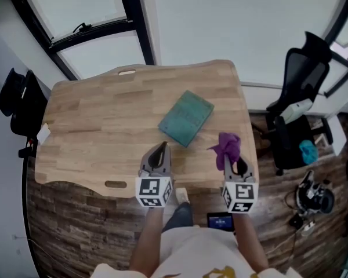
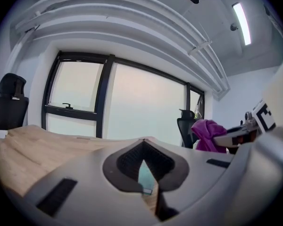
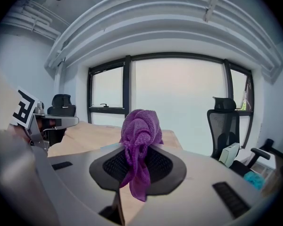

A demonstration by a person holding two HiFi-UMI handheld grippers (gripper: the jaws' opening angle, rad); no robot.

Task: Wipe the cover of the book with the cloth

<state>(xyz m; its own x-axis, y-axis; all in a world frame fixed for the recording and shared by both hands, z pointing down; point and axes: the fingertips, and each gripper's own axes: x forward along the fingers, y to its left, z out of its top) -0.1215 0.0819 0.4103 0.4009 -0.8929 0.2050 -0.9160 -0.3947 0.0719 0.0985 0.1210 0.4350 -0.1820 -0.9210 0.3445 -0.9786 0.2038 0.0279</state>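
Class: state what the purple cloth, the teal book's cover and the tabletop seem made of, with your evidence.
Cloth: soft looped knit, likely microfibre; fuzzy, limp folds.
Book cover: matte, probably paper or card; flat, no glare.
Tabletop: light wood, smooth finish; plank joints and grain, possibly laminate.

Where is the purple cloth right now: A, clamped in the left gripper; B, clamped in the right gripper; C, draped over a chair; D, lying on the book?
B: the cloth is pinched in the right gripper; the left gripper is shut on nothing, and the book lies bare on the table.
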